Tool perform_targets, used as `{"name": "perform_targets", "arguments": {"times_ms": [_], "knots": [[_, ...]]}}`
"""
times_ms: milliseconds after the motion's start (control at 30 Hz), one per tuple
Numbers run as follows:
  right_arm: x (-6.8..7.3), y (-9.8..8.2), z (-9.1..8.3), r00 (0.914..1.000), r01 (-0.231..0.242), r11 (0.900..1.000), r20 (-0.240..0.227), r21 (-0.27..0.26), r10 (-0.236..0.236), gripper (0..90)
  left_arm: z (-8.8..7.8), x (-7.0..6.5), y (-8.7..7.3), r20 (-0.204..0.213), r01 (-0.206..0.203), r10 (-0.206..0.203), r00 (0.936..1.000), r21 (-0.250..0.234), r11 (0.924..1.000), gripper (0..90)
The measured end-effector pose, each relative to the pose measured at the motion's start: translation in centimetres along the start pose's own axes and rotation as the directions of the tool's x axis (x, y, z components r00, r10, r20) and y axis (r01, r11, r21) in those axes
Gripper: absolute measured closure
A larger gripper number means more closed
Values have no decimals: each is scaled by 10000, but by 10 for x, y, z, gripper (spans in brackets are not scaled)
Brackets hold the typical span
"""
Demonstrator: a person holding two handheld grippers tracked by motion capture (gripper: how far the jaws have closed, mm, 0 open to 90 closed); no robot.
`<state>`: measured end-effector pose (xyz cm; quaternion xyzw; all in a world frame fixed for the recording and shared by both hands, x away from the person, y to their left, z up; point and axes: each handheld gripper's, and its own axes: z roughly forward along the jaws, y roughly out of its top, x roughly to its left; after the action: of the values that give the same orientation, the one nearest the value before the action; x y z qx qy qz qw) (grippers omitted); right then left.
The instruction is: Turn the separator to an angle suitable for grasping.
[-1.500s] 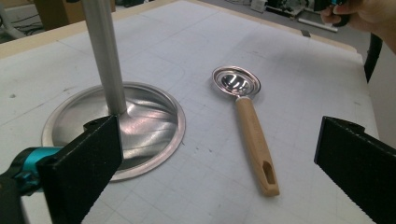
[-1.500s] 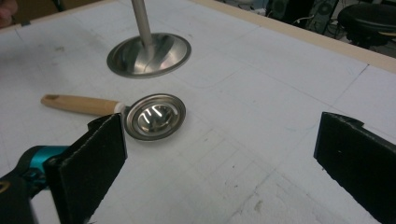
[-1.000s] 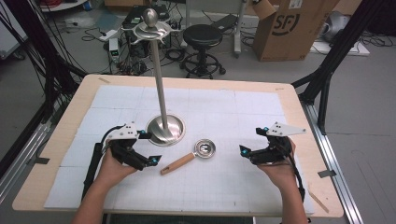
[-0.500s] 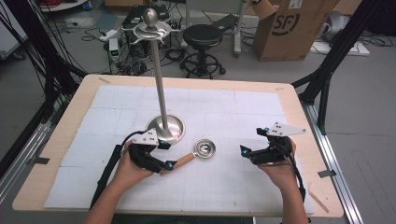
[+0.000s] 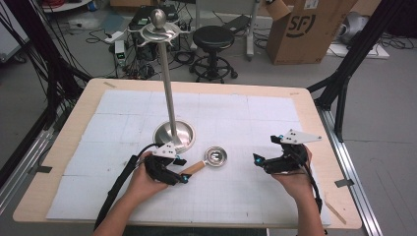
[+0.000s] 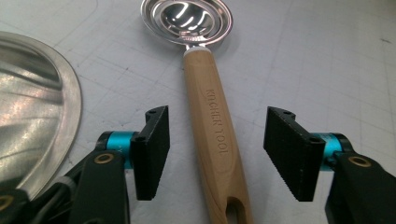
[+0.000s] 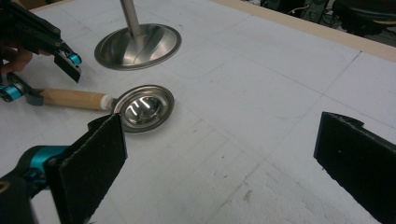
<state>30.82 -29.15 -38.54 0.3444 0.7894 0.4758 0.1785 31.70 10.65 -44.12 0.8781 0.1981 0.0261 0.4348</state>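
The wooden-handled strainer (image 5: 205,162) lies flat on the white gridded surface (image 5: 236,118), just in front of and to the right of the round metal base (image 5: 173,133) of the tall steel stand (image 5: 166,73). Its shiny perforated bowl (image 6: 187,19) points away from the base toward the middle of the surface, and its pale handle (image 6: 215,135), stamped with the words KITCHEN TOOL, runs back toward the person's left hand (image 5: 142,183).

The left gripper (image 6: 215,151) sits low at the handle's end, just in front of the stand's base. Its fingers (image 6: 154,149) have just been closing and now flank the handle, one on each side. In the left gripper view a clear gap remains between each pad and the wood, so the handle sits between them unpinched.

The right gripper (image 5: 256,161) rests in the right hand (image 5: 295,179) well to the right of the stand's base, apart from the strainer's bowl, aimed toward it. Its fingers (image 7: 93,163) stand spread wide with only bare surface between them. A black cable (image 5: 115,189) trails from the left gripper back along the forearm.
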Motion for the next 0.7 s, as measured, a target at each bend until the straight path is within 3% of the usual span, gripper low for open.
{"name": "perform_targets", "arguments": {"times_ms": [67,133,233,333,400,533,667,700], "knots": [[0,-1,0,10000,-76,10000,6,12,76,14,4,-1,-1,-9,-65,65,10000,247,9997,485],[0,-1,1,10000,11,10000,-5,66,-11,15,7,-4,0,-444,-366,386,9983,435,9984,603],[0,-1,1,10000,23,10000,16,75,-23,15,7,-8,4,-824,-511,568,9950,692,9963,645],[1,-1,2,10000,64,9999,13,129,-64,14,7,-11,6,-965,-908,994,9904,904,9918,652],[1,-1,2,10000,40,9999,-2,156,-40,15,8,-11,6,-828,-1097,1168,9897,858,9902,671],[1,0,1,10000,35,9999,-17,97,-35,14,9,-7,6,-347,-798,825,9960,715,9942,691],[1,0,0,10000,10,10000,-10,56,-10,14,11,-6,7,-309,-785,810,9962,757,9940,674],[2,0,0,10000,-18,10000,-18,52,18,15,12,-7,8,-328,-850,877,9956,766,9934,633]]}}
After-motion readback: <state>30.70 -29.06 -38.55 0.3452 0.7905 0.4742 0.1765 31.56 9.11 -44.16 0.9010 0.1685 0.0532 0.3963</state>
